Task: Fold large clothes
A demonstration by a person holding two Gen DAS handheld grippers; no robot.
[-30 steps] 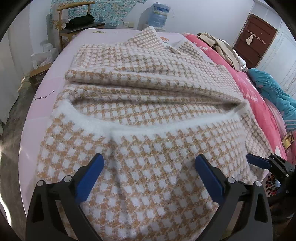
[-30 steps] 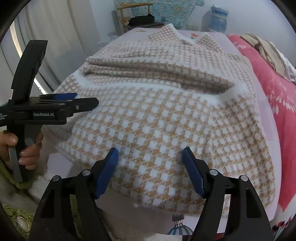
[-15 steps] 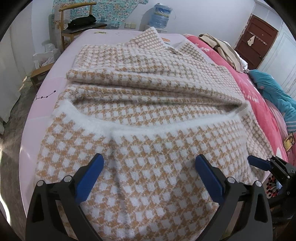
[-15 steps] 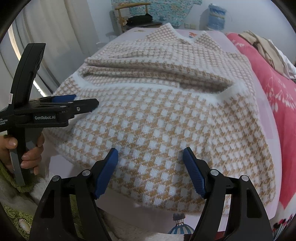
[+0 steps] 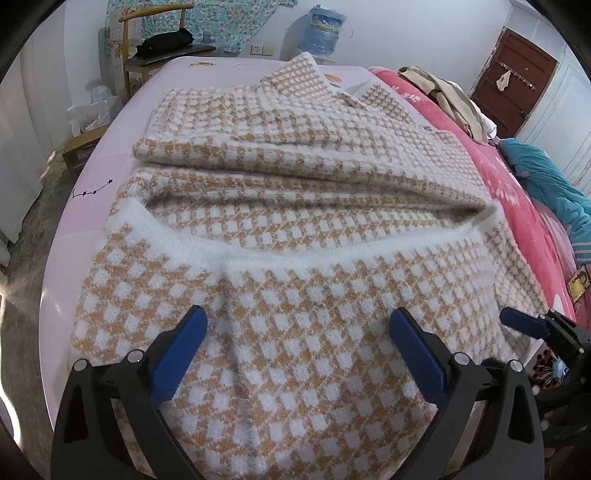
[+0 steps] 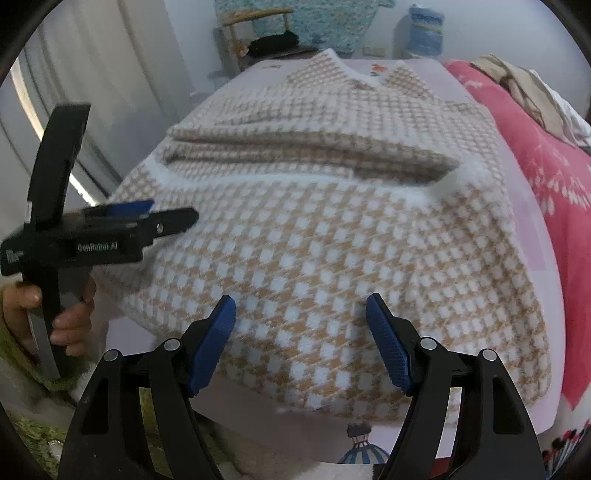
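Nothing shifted: sweater flat, both grippers open

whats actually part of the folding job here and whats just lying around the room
Part of the job:
- checked knit garment, spread on the bed and partly folded
- left claw, open over its near edge
- right claw, open over its near edge

Just lying about:
- pink bedsheet
- red blanket
- beige clothes heap
- teal garment
- water jug
- wooden chair
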